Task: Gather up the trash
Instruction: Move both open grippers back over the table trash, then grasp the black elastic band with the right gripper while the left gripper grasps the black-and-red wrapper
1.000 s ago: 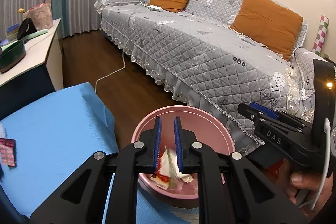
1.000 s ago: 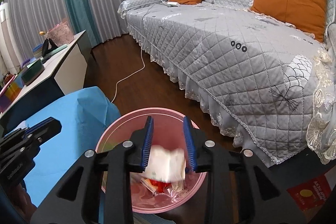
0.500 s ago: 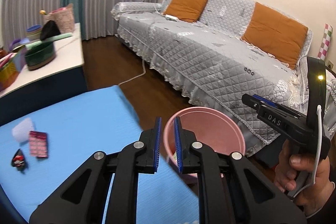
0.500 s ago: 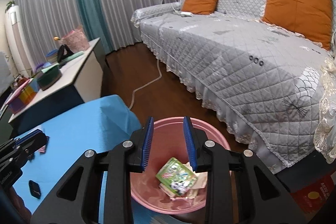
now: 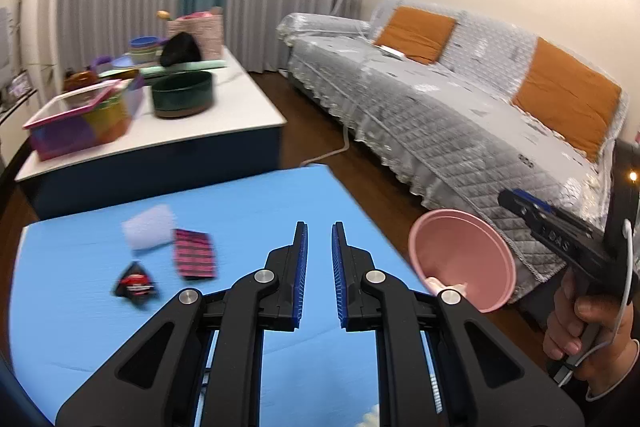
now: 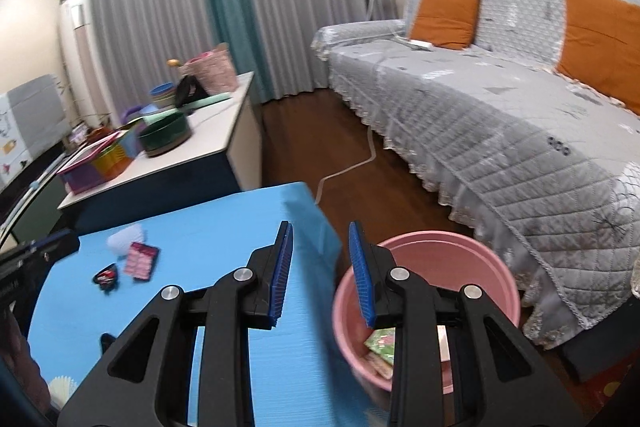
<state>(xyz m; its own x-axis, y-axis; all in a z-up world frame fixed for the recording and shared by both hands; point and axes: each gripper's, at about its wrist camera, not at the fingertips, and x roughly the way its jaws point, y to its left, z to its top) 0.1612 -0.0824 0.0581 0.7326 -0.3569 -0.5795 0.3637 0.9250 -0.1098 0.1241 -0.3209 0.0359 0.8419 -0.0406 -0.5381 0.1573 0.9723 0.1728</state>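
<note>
On the blue table (image 5: 260,211) lie a white crumpled paper (image 5: 149,231), a pink-and-black wrapper (image 5: 195,254) and a black-and-red wrapper (image 5: 135,283). My left gripper (image 5: 320,227) hovers over the table to their right, open by a narrow gap and empty. The pink bin (image 5: 460,255) stands off the table's right edge. My right gripper (image 6: 320,227) is open and empty over the table edge beside the bin (image 6: 432,267), where a green packet (image 6: 380,341) lies among other trash. The same wrappers (image 6: 141,261) show at left in the right wrist view.
A white-topped cabinet (image 5: 240,115) behind the table carries a green bowl (image 5: 182,95) and coloured baskets. A grey quilted sofa (image 5: 460,115) with orange cushions runs along the right. A white cable (image 5: 332,151) crosses the wooden floor. A hand (image 5: 580,323) holds the right gripper.
Both grippers have swung left and up, away from above the bin toward the blue table. The white paper seen between the right jaws a second ago is gone from them.
</note>
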